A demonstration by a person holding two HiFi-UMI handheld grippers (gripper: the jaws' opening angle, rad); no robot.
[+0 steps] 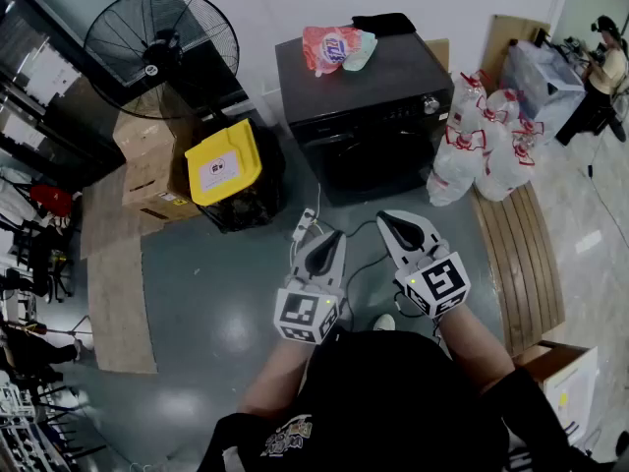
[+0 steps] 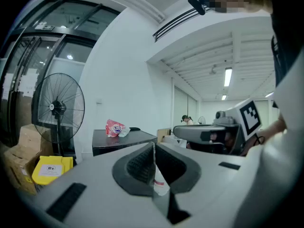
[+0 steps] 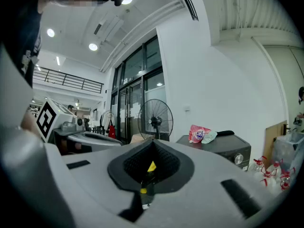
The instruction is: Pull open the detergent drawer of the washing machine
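Note:
A black washing machine [image 1: 369,116] stands against the white back wall, also seen in the left gripper view as the washing machine [image 2: 118,142] and in the right gripper view as the washing machine [image 3: 223,147]. Its control strip with a silver dial [image 1: 429,104] runs along the front top; the drawer looks closed. Both grippers are held side by side, well short of the machine, above the grey floor. My left gripper [image 1: 329,240] is shut with nothing in it, and my right gripper [image 1: 397,226] is shut and empty too.
A pink detergent bag [image 1: 331,48] and a dark item [image 1: 383,25] lie on the machine's top. A standing fan [image 1: 162,39], cardboard boxes [image 1: 147,165] and a yellow-lidded bin [image 1: 225,162] are at the left. White bags [image 1: 482,141] and a wooden bench [image 1: 518,254] are at the right.

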